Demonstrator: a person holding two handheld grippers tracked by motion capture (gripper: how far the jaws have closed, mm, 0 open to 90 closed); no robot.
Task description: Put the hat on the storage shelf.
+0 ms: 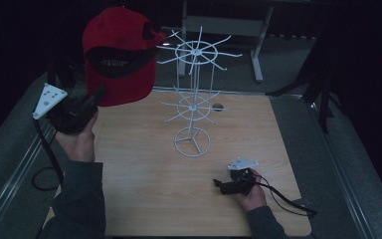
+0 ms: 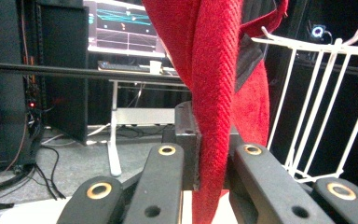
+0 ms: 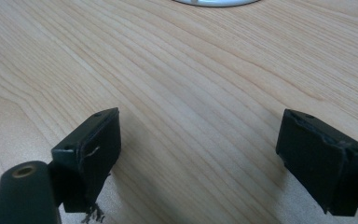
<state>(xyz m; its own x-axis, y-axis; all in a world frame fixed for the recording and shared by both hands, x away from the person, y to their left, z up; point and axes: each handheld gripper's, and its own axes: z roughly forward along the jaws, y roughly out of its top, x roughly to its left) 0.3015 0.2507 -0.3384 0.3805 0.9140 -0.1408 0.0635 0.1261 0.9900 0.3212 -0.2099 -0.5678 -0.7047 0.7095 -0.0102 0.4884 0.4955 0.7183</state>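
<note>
Left tongs (image 2: 209, 163) clamp the red cap (image 1: 119, 55), held aloft just left of the white wire rack (image 1: 195, 94). Likely step: hanging it. Bring the cap's opening over one top prong, keeping neighbouring prongs from snagging. Right tongs (image 3: 214, 154) sit wide open, empty, low over the counter (image 1: 144, 189).

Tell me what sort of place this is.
Likely a lab or recording workspace: a wooden table ringed by dark curtains, a lit monitor on a desk behind, and floor cables.
</note>
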